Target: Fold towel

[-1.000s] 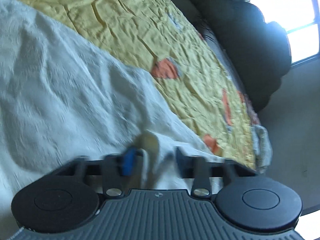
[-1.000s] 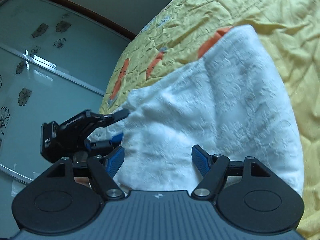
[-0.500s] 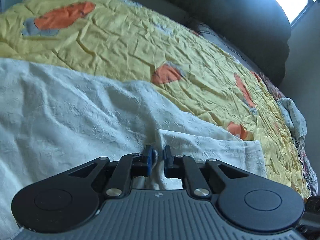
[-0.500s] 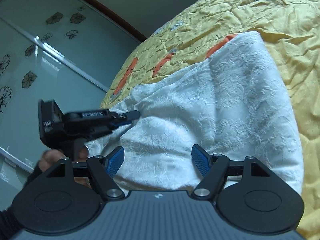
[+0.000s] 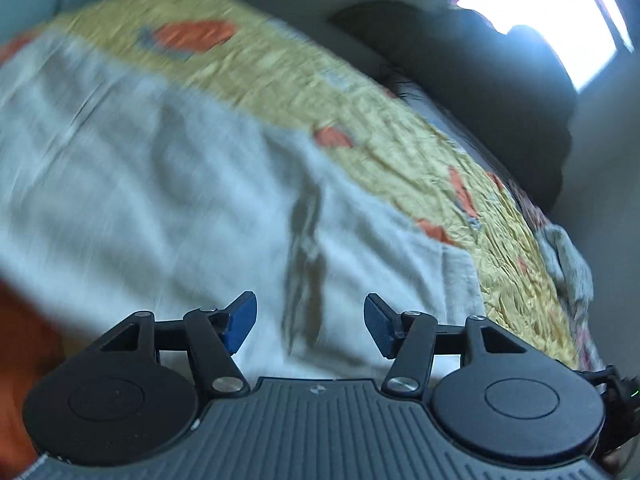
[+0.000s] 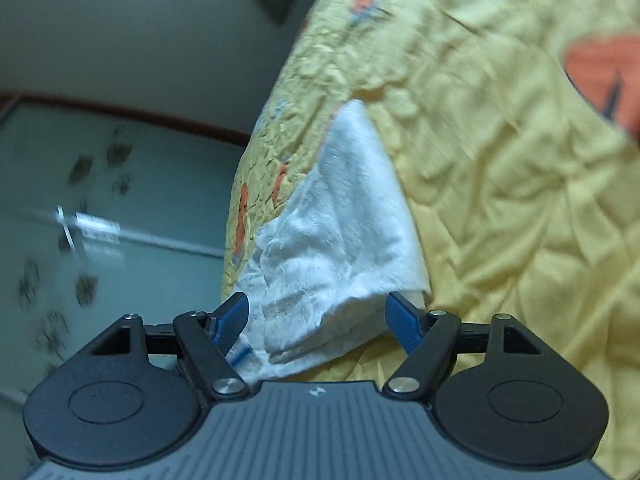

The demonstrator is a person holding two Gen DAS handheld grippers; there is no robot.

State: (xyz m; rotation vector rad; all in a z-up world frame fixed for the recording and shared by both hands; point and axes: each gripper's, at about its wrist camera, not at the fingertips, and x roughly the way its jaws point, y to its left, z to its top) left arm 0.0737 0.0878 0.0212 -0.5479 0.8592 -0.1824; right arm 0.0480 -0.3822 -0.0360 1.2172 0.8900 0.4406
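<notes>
While blur smears left wrist view: left gripper [image 5: 310,326] jaws opening, nothing pinched; towel [image 5: 168,200] spread flat beneath on yellow quilt [image 5: 400,144], dark crease between pads.

Right wrist view: right gripper [image 6: 318,320] jaws wide apart, pads clear of cloth; folded towel [image 6: 340,248] lies ahead between them, doubled corner nearest, quilt [image 6: 500,200] on right.

Judged step: fold laid, both grippers free.

Next move: pick fresh edge or corner, close on all layers, fold again evenly.
</notes>
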